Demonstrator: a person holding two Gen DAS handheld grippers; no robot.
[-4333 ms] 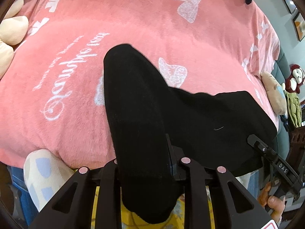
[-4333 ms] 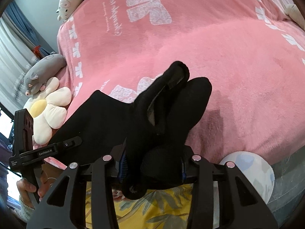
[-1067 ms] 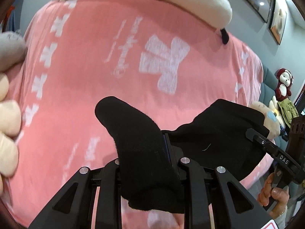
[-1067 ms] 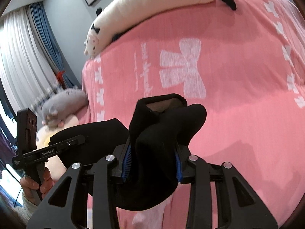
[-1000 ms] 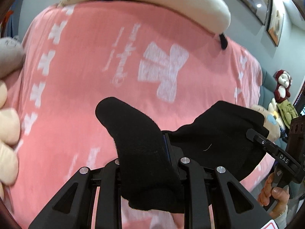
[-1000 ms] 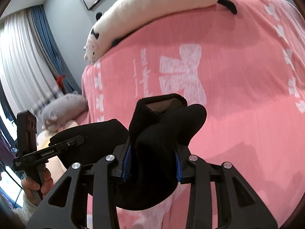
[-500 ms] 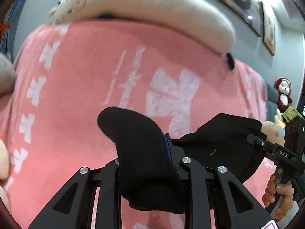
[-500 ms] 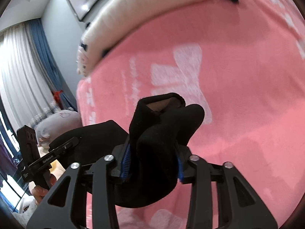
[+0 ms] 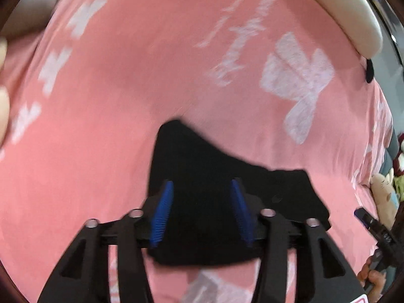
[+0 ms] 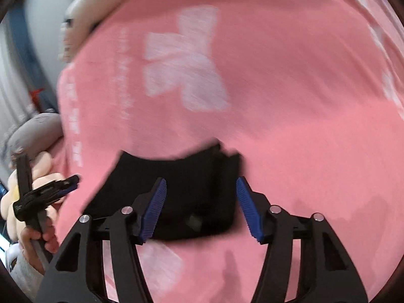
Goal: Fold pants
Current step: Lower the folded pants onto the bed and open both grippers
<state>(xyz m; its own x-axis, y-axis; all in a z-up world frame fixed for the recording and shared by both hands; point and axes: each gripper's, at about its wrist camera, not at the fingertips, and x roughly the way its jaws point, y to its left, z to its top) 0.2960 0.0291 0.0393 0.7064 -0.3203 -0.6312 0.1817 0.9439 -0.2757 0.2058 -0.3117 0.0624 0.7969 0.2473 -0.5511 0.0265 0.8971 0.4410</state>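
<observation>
The black pants (image 9: 217, 181) lie folded in a flat bundle on the pink blanket (image 9: 126, 96). My left gripper (image 9: 202, 199) is open, its blue pads apart just above the bundle's left part. In the right wrist view the pants (image 10: 181, 184) lie below my right gripper (image 10: 200, 197), which is open over the bundle's right end. Neither gripper holds cloth. The left gripper shows at the left edge of the right wrist view (image 10: 48, 192), and the right gripper at the right edge of the left wrist view (image 9: 373, 224). Both views are blurred by motion.
The pink blanket (image 10: 290, 88) with white bows and script covers the bed. A long cream plush (image 9: 348, 7) lies along the far end. A grey plush (image 10: 32, 128) and a cream plush (image 10: 15, 194) lie at the left side, more soft toys (image 9: 383, 192) at the right.
Both grippers have opened and let go of the pants, which now lie on the blanket. Both cameras have tipped down toward the bed.
</observation>
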